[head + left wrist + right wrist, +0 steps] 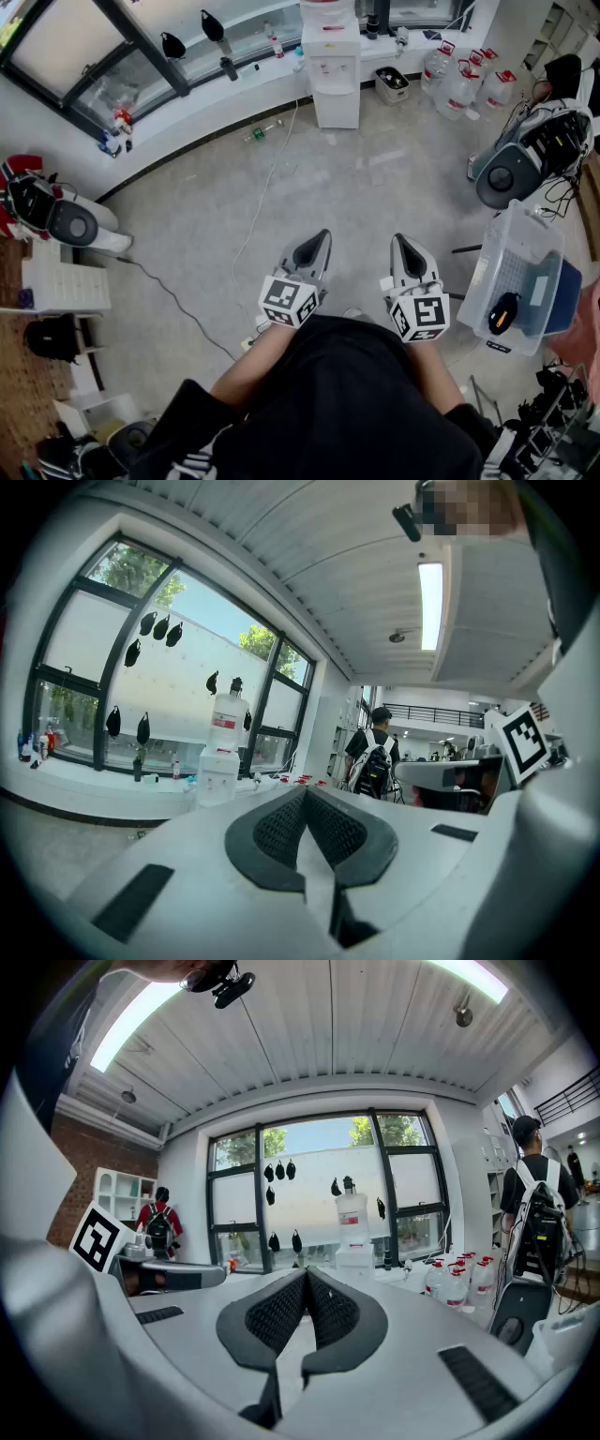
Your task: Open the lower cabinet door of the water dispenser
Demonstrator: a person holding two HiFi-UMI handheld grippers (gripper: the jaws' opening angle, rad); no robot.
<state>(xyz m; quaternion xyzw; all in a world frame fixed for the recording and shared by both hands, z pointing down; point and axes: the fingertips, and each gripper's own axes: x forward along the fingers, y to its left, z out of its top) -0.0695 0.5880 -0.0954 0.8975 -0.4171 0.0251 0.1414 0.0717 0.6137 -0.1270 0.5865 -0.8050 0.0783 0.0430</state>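
Water dispenser (335, 56): it stands white and upright against the long window ledge (187, 105) on the far side of the room, with a big bottle on top. Its lower cabinet door (336, 108) faces the person and looks closed. Both tools are well apart from the water dispenser, with a wide stretch of bare floor (375, 197) between. The left hand-held gripper (322, 236) and the right hand-held gripper (401, 240) are held side by side close to the person's body, both pointing across the floor toward the water dispenser. Each has its jaws pressed together, with nothing between them.

To the right of the water dispenser sits a small bin (392, 84), and further right a cluster of clear water jugs (464, 80) with red caps. A thin white cable (262, 197) runs from the water dispenser across the grey floor toward the person. A green bottle (258, 134) lies on the floor to the left of the water dispenser's base. Behind the water dispenser a tall window (309, 1190) with dark frames shows trees and sky. Well to the right of the water dispenser, near the person, stands a clear plastic box (520, 272).
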